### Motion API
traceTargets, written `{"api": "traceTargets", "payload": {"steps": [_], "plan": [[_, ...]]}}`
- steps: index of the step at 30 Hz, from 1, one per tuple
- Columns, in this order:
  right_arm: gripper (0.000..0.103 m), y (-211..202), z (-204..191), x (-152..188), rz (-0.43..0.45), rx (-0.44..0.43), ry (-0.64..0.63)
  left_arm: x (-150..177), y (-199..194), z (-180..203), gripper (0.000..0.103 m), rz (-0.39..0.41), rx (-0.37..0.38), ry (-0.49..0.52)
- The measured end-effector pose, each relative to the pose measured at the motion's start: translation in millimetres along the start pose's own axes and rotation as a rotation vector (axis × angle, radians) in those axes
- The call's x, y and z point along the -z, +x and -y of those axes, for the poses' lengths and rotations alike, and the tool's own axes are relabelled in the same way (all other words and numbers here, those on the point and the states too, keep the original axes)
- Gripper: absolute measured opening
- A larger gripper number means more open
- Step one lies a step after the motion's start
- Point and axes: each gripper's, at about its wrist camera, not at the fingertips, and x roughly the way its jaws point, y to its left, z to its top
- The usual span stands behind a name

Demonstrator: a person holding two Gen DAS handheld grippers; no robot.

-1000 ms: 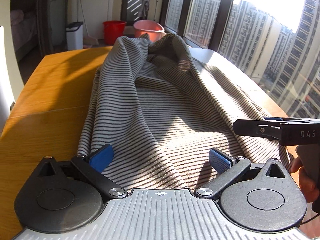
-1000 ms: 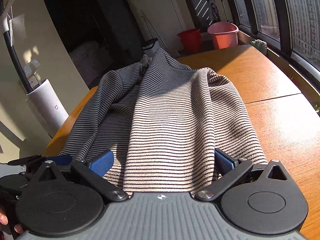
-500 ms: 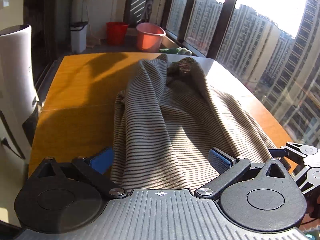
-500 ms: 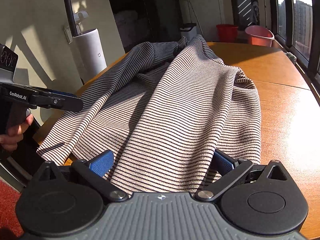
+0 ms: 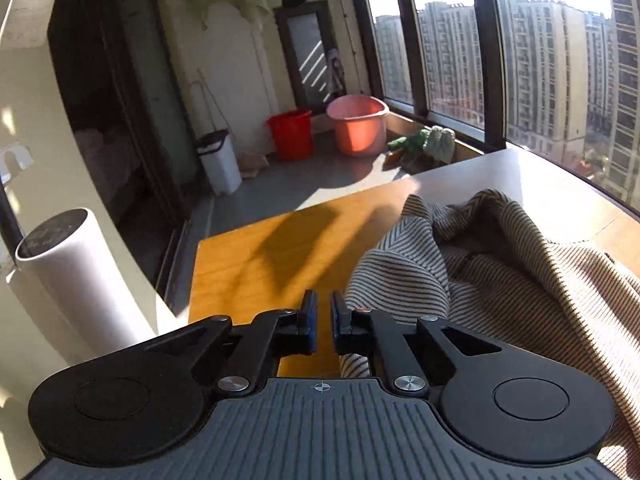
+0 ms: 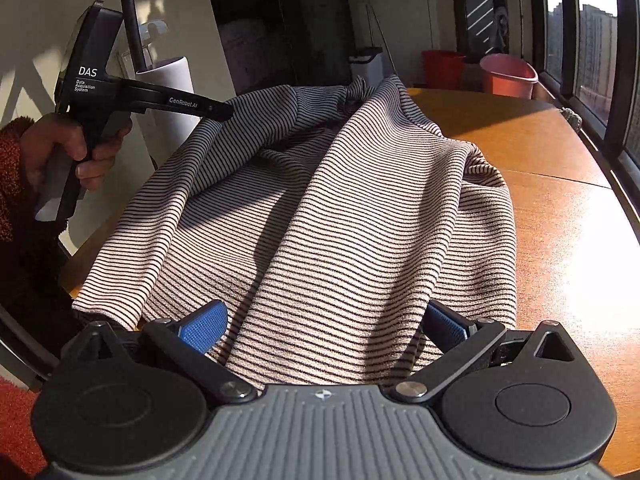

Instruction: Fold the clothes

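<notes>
A striped grey-and-cream garment (image 6: 360, 220) lies spread and rumpled on the wooden table (image 6: 560, 240). My right gripper (image 6: 324, 326) is open over its near hem, and the cloth runs between the wide-apart blue pads. My left gripper (image 5: 323, 320) is shut, with only a thin slit of bare table (image 5: 248, 272) showing between its pads. The garment (image 5: 500, 280) bunches against its right finger, with none seen between the pads. In the right wrist view a hand (image 6: 60, 148) holds the left gripper (image 6: 228, 112) raised, its tip at the garment's far left edge.
A white cylinder (image 5: 68, 272) stands off the table's left side. On the floor beyond the table are a white bin (image 5: 220, 164), a red bucket (image 5: 291, 134) and a pink tub (image 5: 358, 124). Tall windows run along the right.
My left gripper's jaws went from wide open to shut; it rose and swung left, so the garment now lies at its right. My right gripper stayed open over the hem.
</notes>
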Motion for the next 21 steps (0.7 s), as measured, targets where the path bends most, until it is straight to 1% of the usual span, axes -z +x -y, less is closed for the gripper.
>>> {"api": "traceTargets", "payload": {"steps": [1,2,3,4,5,6,7,8,9,10,11,12,13,14,15,16,17,19,20,21], "plan": [[0.103,-3,4,-12,0.046,-0.004,0.031,-8,2,-7,0.008,0.013,-0.018,-0.013],[0.103,-3,7,-25,0.084,0.012,0.047,-17,4,-15,0.008,0.026,-0.036,-0.025],[0.103,0,7,-38,0.109,0.048,0.044,-24,5,-21,0.008,0.029,-0.037,-0.042],[0.103,6,4,-48,0.122,0.091,0.033,-27,6,-25,0.009,0.015,-0.002,-0.071],[0.102,13,0,-58,0.127,0.135,0.020,-27,5,-28,0.011,-0.005,0.050,-0.108],[0.092,25,-4,-65,0.121,0.160,0.003,-25,4,-30,0.024,-0.027,0.104,-0.139],[0.086,37,-9,-73,0.115,0.183,-0.015,-20,3,-28,0.037,-0.052,0.155,-0.157],[0.079,49,-13,-77,0.097,0.190,-0.022,-12,2,-24,0.060,-0.075,0.201,-0.167],[0.079,62,-18,-79,0.075,0.194,-0.029,-2,1,-18,0.073,-0.098,0.244,-0.170],[0.079,73,-24,-78,0.057,0.207,-0.057,8,2,-12,0.077,-0.123,0.275,-0.164],[0.079,85,-30,-77,0.039,0.221,-0.088,18,3,-5,0.077,-0.148,0.297,-0.157],[0.072,93,-33,-74,0.014,0.236,-0.133,27,5,1,0.077,-0.175,0.312,-0.152],[0.061,101,-36,-71,-0.013,0.251,-0.179,35,10,6,0.077,-0.203,0.325,-0.147],[0.025,108,-39,-67,-0.040,0.266,-0.225,40,15,9,0.076,-0.219,0.329,-0.145],[0.016,108,-36,-70,-0.051,0.258,-0.241,45,17,10,0.076,-0.231,0.331,-0.144],[0.014,107,-33,-74,-0.061,0.246,-0.252,49,19,10,0.076,-0.235,0.334,-0.145],[0.009,102,-31,-81,-0.053,0.266,-0.279,49,20,9,0.076,-0.233,0.339,-0.149],[0.008,89,-24,-101,0.009,0.398,-0.381,50,23,5,0.076,-0.226,0.348,-0.164],[0.008,84,-17,-114,0.048,0.486,-0.426,51,23,4,0.076,-0.224,0.349,-0.170],[0.008,81,-7,-126,0.075,0.554,-0.435,51,23,3,0.075,-0.221,0.348,-0.173]]}}
